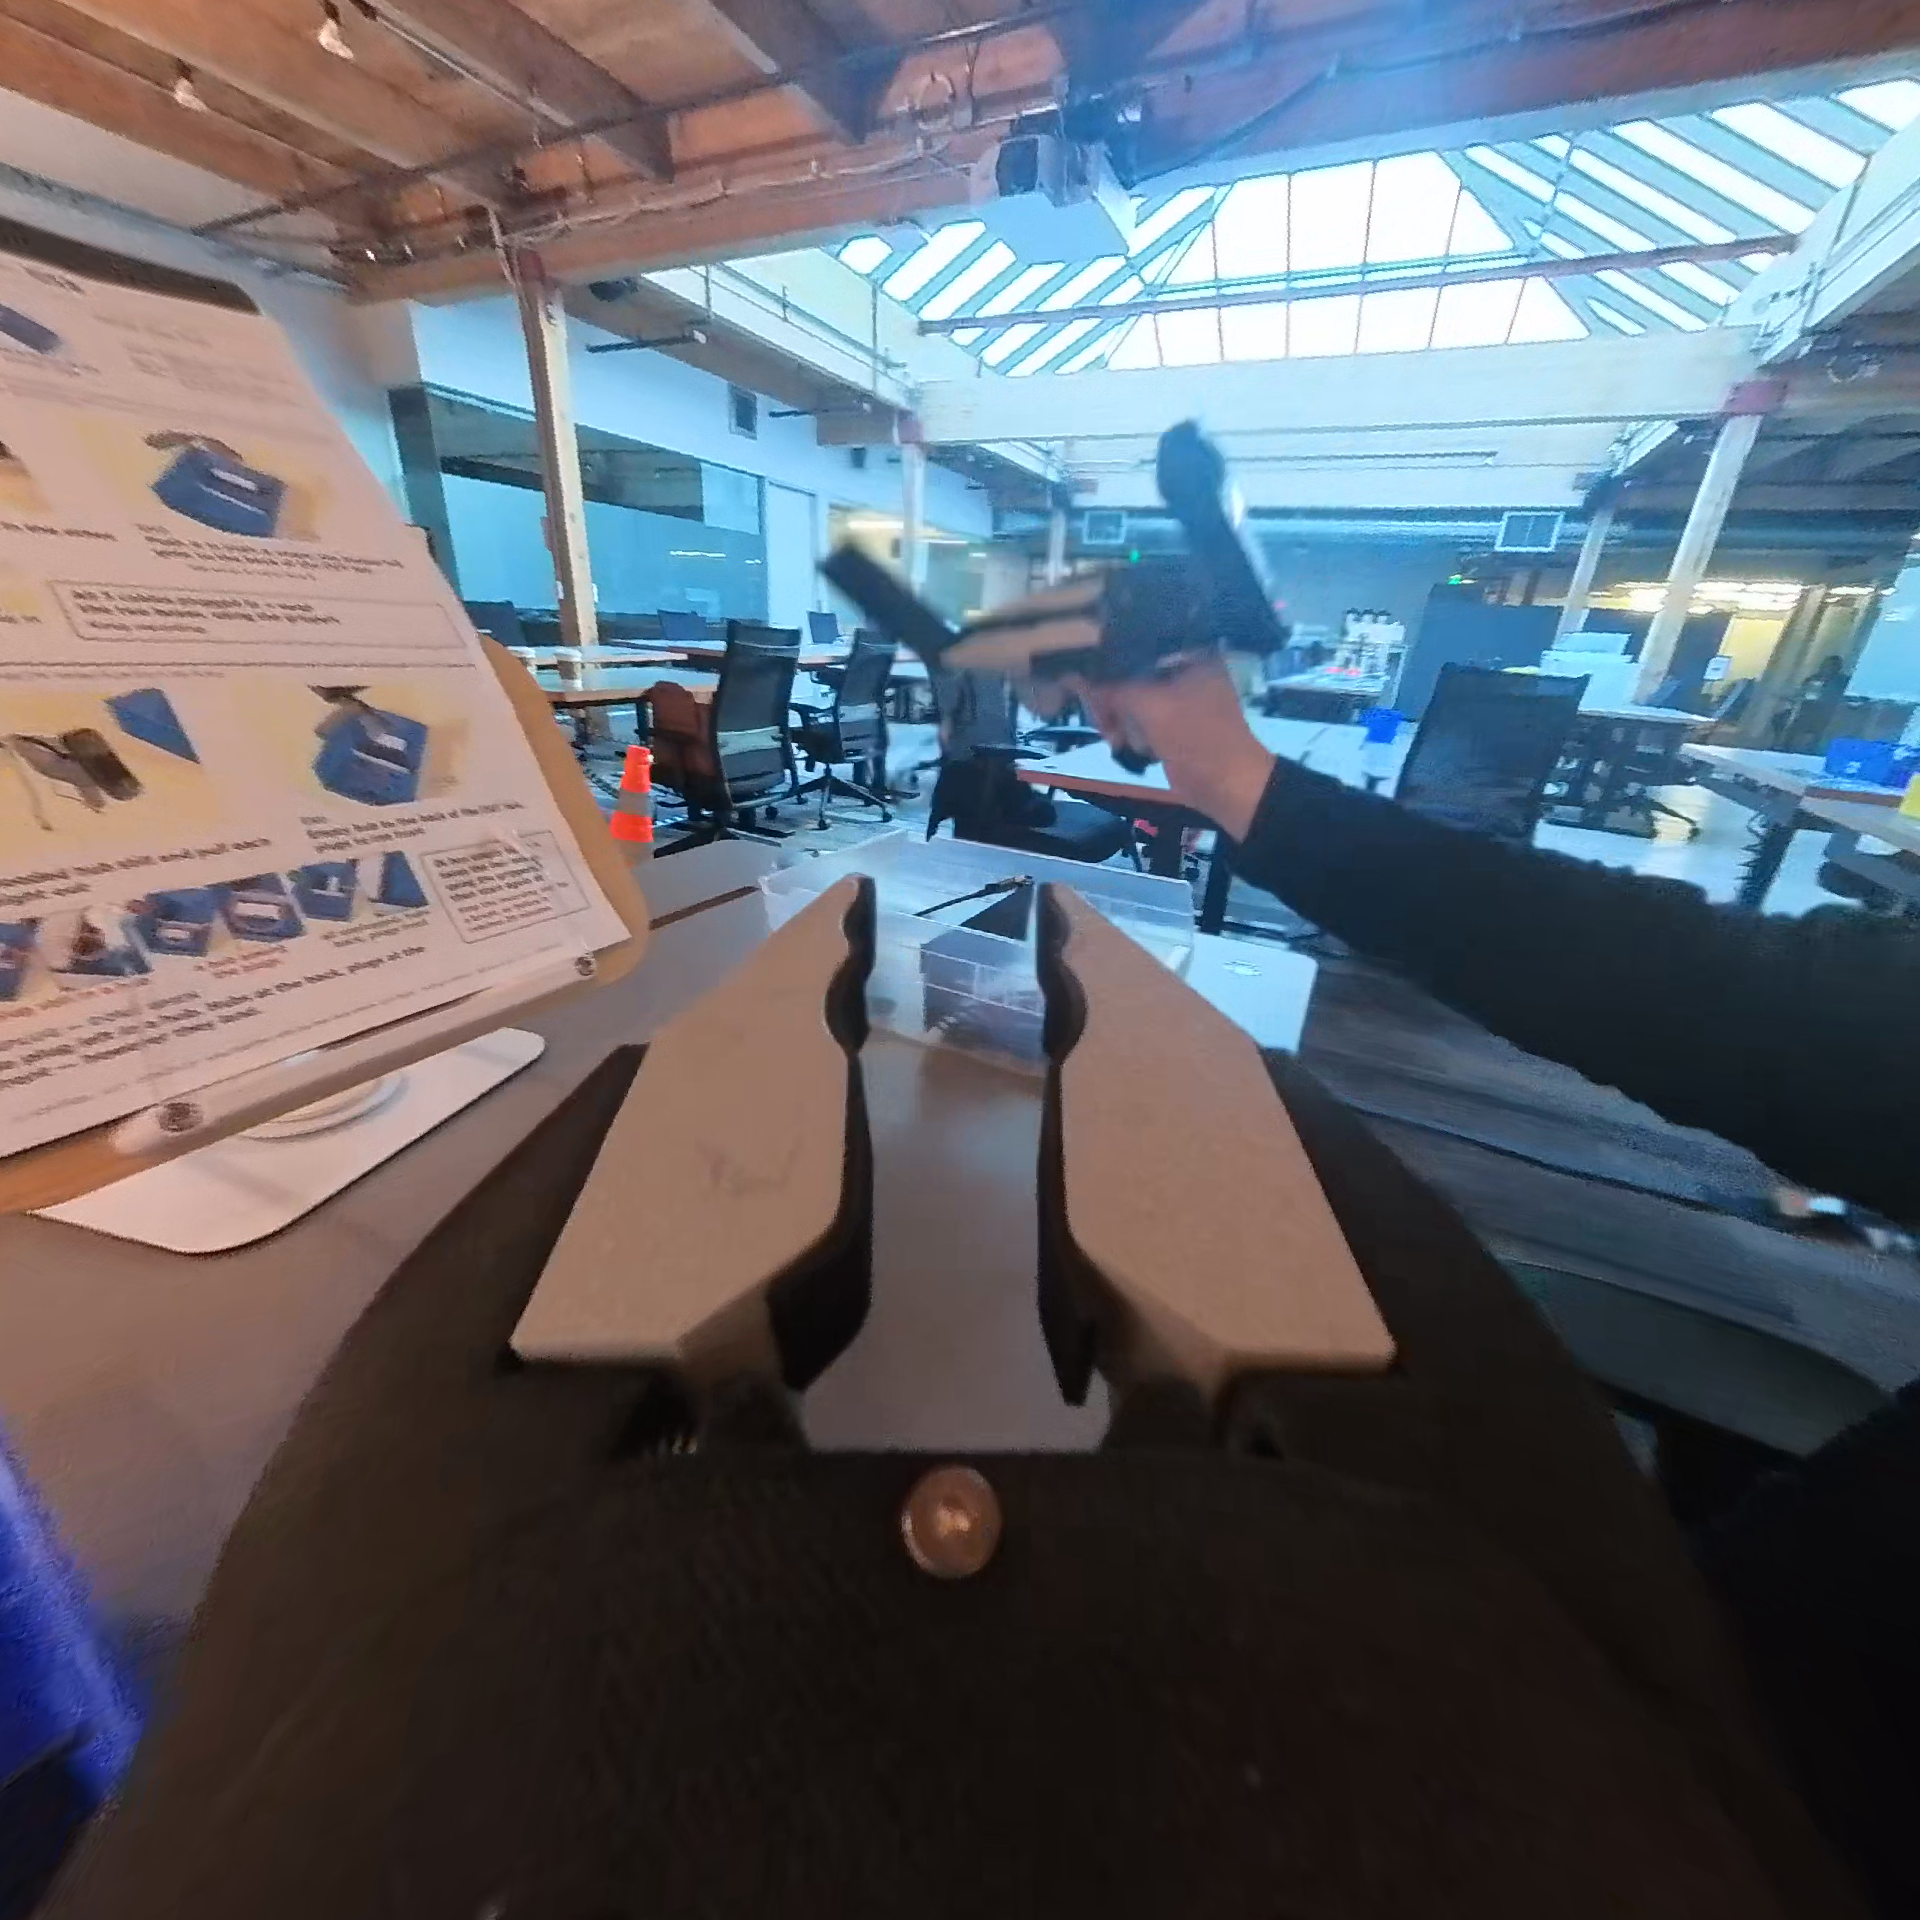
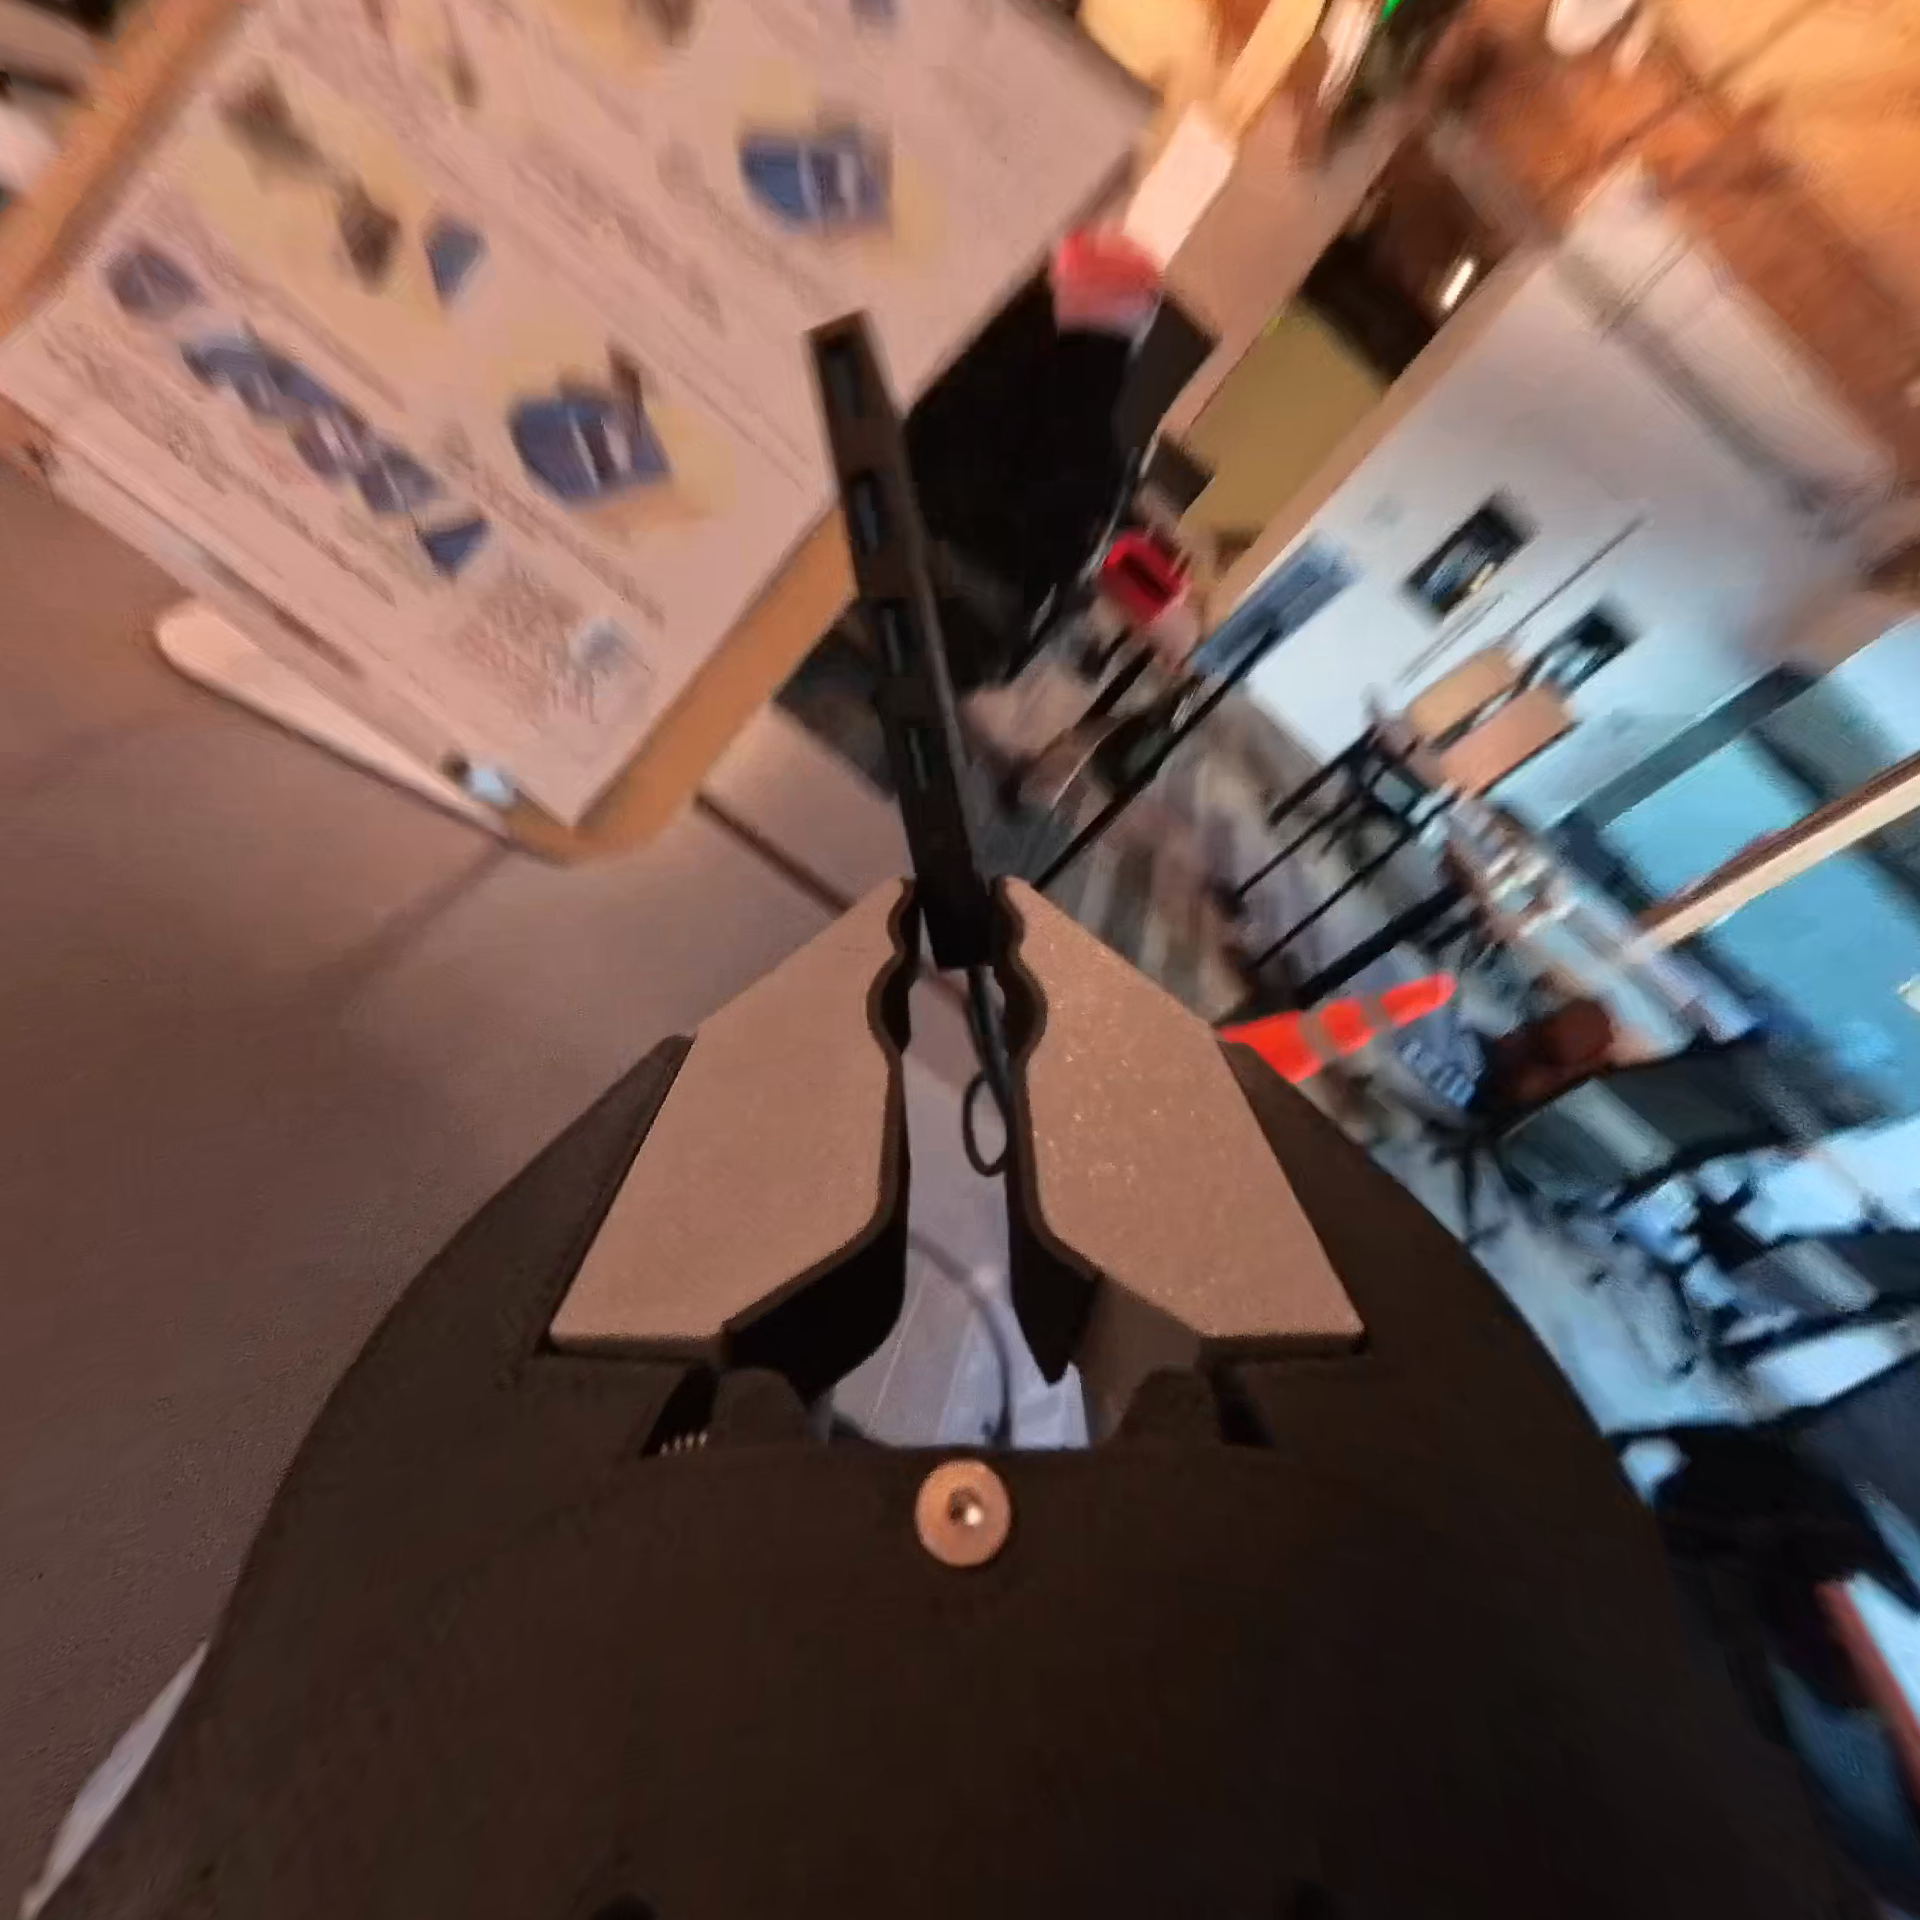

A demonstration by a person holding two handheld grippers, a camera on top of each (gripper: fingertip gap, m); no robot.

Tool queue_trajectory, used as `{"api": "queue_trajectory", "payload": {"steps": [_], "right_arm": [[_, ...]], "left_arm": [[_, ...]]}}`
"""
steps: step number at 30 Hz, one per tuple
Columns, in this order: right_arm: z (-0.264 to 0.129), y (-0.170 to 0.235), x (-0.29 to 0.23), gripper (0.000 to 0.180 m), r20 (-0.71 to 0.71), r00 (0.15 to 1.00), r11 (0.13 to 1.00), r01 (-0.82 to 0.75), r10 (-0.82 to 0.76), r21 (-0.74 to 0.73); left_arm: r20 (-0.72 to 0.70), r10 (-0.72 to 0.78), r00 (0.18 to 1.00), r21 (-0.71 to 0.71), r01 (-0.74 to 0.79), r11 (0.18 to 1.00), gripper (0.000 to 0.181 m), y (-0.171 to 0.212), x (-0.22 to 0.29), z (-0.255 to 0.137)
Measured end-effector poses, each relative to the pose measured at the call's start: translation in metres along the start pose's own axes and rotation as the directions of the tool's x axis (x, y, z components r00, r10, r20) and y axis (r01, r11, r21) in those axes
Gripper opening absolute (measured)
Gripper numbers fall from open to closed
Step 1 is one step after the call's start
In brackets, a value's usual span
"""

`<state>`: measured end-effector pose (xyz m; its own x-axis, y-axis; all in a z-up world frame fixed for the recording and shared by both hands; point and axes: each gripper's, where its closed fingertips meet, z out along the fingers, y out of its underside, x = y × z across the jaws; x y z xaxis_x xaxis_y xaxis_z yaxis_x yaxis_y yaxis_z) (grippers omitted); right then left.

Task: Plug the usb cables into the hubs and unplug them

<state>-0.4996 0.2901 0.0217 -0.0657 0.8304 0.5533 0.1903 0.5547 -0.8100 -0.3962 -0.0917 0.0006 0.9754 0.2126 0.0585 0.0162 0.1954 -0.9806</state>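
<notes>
My right gripper point(image 2: 958, 902) is shut on the end of a long black USB hub point(image 2: 894, 613) with several blue ports along its side; the hub's thin black cable point(image 2: 987, 1091) hangs down between the fingers. In the left wrist view the right gripper point(image 1: 961, 646) is raised in the air at centre right, blurred, with the hub point(image 1: 888, 603) sticking out to the left. My left gripper point(image 1: 954, 896) is open and empty, low over the grey table point(image 1: 312, 1351). It points at a clear plastic bin point(image 1: 1101, 883) that holds dark cable parts.
A printed instruction sheet on a wooden stand point(image 1: 239, 727) rises at the left of the table; it also shows in the right wrist view point(image 2: 468, 416). A white laptop point(image 1: 1247, 977) lies beyond the bin. An orange cone point(image 1: 634, 795), office chairs and desks stand behind. Something blue point(image 1: 52, 1621) is at the lower left. There is about 40 cm between the tips of the two grippers.
</notes>
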Motion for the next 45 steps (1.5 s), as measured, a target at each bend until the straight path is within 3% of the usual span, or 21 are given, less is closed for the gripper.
{"api": "queue_trajectory", "payload": {"steps": [2, 4, 6, 8, 11, 16, 18, 23, 26, 27, 28, 29, 31, 33, 36, 39, 45], "right_arm": [[0.032, 0.069, -0.004, 0.012, 0.05, 0.998, 0.98, -0.025, 0.036, -0.196], [0.049, 0.141, -0.012, 0.017, 0.089, 0.995, 0.907, -0.007, 0.049, -0.421], [0.049, 0.177, -0.017, 0.02, 0.098, 0.988, 0.837, -0.044, 0.116, -0.546], [0.044, 0.169, -0.02, 0.02, 0.085, 0.974, 0.847, -0.136, 0.208, -0.514], [0.025, 0.126, -0.026, 0.023, 0.122, 0.942, 0.896, -0.251, 0.314, -0.366], [-0.029, 0.08, -0.075, 0.052, 0.327, 0.853, 0.91, -0.349, 0.408, -0.224], [-0.049, 0.08, -0.098, 0.066, 0.381, 0.833, 0.915, -0.348, 0.401, -0.203], [-0.075, 0.102, -0.156, 0.09, 0.426, 0.812, 0.916, -0.332, 0.399, -0.224], [-0.061, 0.129, -0.172, 0.099, 0.32, 0.865, 0.91, -0.3, 0.386, -0.286], [-0.054, 0.139, -0.173, 0.097, 0.273, 0.889, 0.909, -0.282, 0.368, -0.308], [-0.046, 0.149, -0.173, 0.091, 0.231, 0.912, 0.908, -0.252, 0.339, -0.335], [-0.04, 0.16, -0.175, 0.078, 0.204, 0.931, 0.903, -0.213, 0.304, -0.374], [-0.029, 0.171, -0.175, 0.046, 0.168, 0.959, 0.895, -0.138, 0.227, -0.424], [-0.028, 0.168, -0.178, 0.033, 0.136, 0.966, 0.871, -0.134, 0.222, -0.472], [-0.029, 0.147, -0.208, 0.034, 0.191, 0.935, 0.866, -0.182, 0.299, -0.465], [-0.033, 0.111, -0.262, 0.038, 0.258, 0.92, 0.886, -0.163, 0.295, -0.433], [-0.036, -0.008, -0.431, 0.057, 0.503, 0.801, 0.931, -0.177, 0.325, -0.319]], "left_arm": [[0.034, 0.022, 0.999, -0.004, -0.022, 1.0, 0.028, -0.005, -0.009, -0.011], [0.067, 0.028, 0.997, -0.025, -0.026, 0.999, 0.029, -0.008, -0.019, -0.024], [0.147, 0.054, 0.988, -0.094, -0.04, 0.995, 0.04, -0.002, -0.038, -0.038], [0.285, 0.133, 0.949, -0.192, -0.08, 0.978, 0.052, 0.008, -0.068, -0.055], [0.436, 0.198, 0.878, -0.284, -0.075, 0.956, 0.062, 0.017, -0.104, -0.083], [0.491, 0.119, 0.863, -0.328, 0.056, 0.943, 0.072, 0.041, -0.112, -0.108], [0.493, 0.1, 0.864, -0.357, 0.097, 0.929, 0.075, 0.056, -0.104, -0.114], [0.575, 0.23, 0.785, -0.499, 0.114, 0.859, 0.078, 0.11, -0.094, -0.139], [0.572, 0.202, 0.795, -0.518, 0.159, 0.841, 0.075, 0.148, -0.089, -0.126], [0.581, 0.24, 0.777, -0.525, 0.133, 0.841, 0.062, 0.153, -0.095, -0.122], [0.6, 0.317, 0.734, -0.536, 0.075, 0.841, 0.021, 0.148, -0.103, -0.124], [0.61, 0.375, 0.698, -0.556, 0.038, 0.831, 0.011, 0.144, -0.11, -0.126], [0.635, 0.445, 0.632, -0.596, 0.033, 0.802, 0.001, 0.138, -0.122, -0.138], [0.641, 0.42, 0.642, -0.558, 0.015, 0.83, 0.001, 0.126, -0.124, -0.145], [0.7, 0.348, 0.624, -0.441, -0.005, 0.898, 0.001, 0.088, -0.126, -0.157], [0.72, 0.355, 0.596, -0.406, -0.054, 0.912, 0.001, 0.049, -0.127, -0.161], [0.683, 0.403, 0.61, -0.345, -0.218, 0.913, 0.001, -0.035, -0.1, -0.113]]}}
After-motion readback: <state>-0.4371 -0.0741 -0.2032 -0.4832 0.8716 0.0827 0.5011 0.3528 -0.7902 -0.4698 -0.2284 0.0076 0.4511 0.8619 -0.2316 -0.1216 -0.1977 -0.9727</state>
